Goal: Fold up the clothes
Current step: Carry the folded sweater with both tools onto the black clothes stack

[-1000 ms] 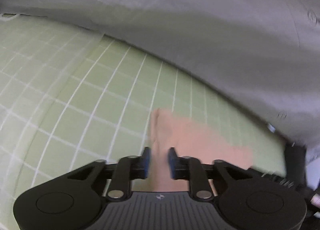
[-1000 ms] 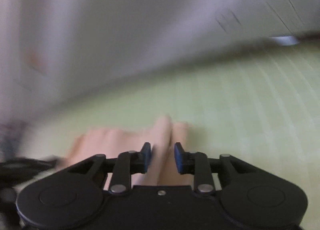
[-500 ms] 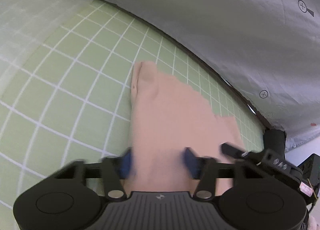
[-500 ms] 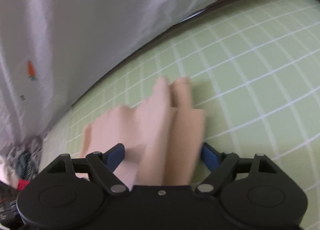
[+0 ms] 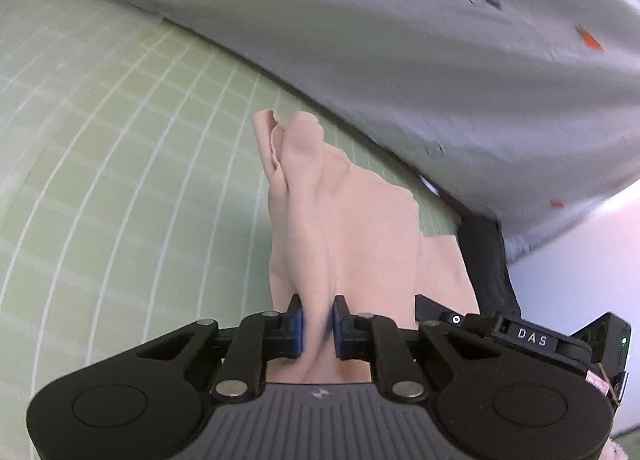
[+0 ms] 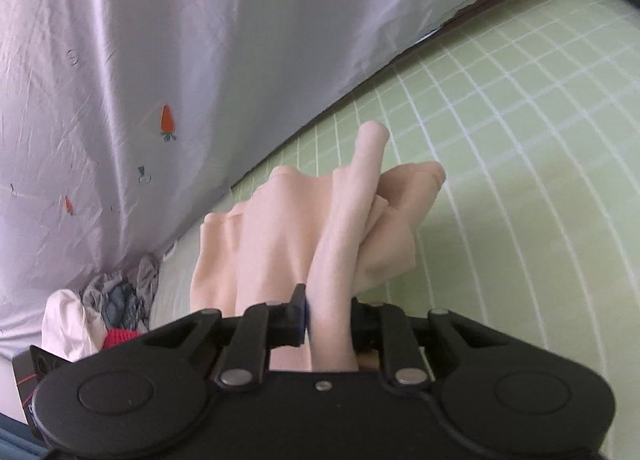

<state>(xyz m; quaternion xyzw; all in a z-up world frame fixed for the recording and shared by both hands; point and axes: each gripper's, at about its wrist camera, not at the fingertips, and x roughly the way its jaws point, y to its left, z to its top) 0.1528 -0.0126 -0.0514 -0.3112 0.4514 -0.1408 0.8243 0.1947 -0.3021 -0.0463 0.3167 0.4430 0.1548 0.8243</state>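
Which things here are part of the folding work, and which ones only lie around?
Part of the job:
- peach garment, pinched by both grippers
- left gripper, just closed on it
- right gripper, just closed on it
- green grid mat below

Just lying about:
- pile of clothes at the mat's edge
- grey carrot-print sheet behind

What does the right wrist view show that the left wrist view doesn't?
Right wrist only: a pile of other clothes at the mat's edge, lower left, and a carrot print on the grey backdrop sheet.

Left wrist only: the other gripper's black body with a DAS label at right.

Both: the peach garment on the green grid mat, each gripper shut on a bunched fold of it: left gripper, right gripper. Both jaws have just been closing on that fabric.
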